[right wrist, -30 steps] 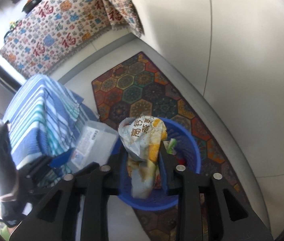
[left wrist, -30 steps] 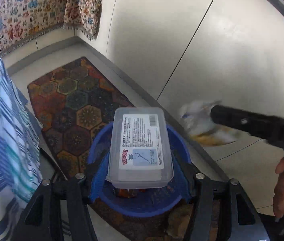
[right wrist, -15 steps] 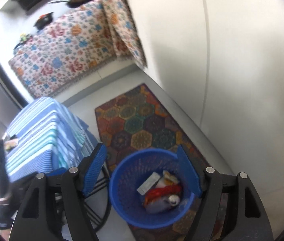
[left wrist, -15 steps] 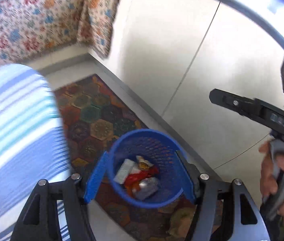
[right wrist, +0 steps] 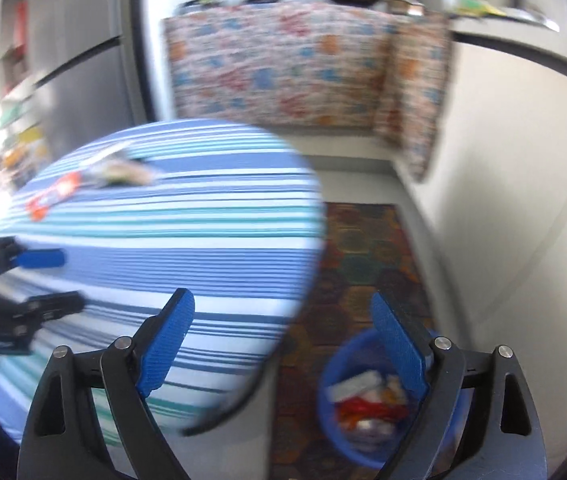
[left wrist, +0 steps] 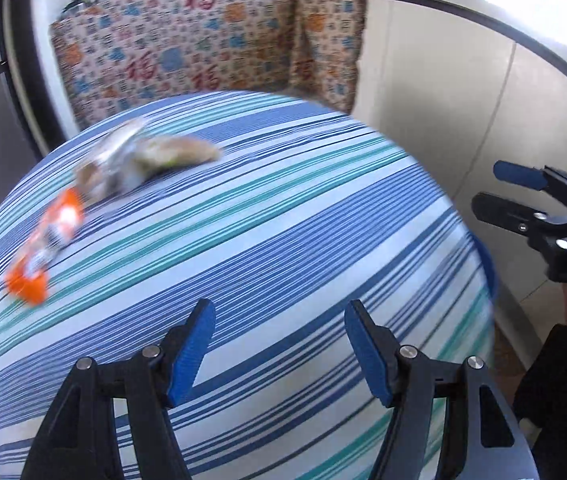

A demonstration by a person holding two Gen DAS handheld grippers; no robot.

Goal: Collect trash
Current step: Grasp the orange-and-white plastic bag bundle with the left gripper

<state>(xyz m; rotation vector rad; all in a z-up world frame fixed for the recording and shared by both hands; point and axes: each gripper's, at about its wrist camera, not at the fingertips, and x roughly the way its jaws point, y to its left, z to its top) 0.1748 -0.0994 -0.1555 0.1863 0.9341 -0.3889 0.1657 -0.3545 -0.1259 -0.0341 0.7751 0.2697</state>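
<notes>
My left gripper (left wrist: 279,344) is open and empty over the near part of the striped tablecloth (left wrist: 263,240). An orange wrapper (left wrist: 43,244) and a crumpled clear wrapper with brownish contents (left wrist: 151,156) lie blurred at the table's far left. My right gripper (right wrist: 283,340) is open and empty, above the table's right edge and the floor. The blue trash basket (right wrist: 329,420) stands on the floor below it, holding several wrappers. The right gripper also shows in the left wrist view (left wrist: 499,192), open. The left gripper shows in the right wrist view (right wrist: 55,280).
A patterned rug (right wrist: 367,248) lies under the basket. A white cabinet wall (right wrist: 515,200) runs along the right. A floral cloth (left wrist: 211,48) covers a counter behind the table, with pots on top. A grey fridge (right wrist: 75,60) stands at the left.
Both grippers let go of their trash, the clear box and the snack bag, over the basket. Both have since swung up and left from the basket toward the table, open and empty.
</notes>
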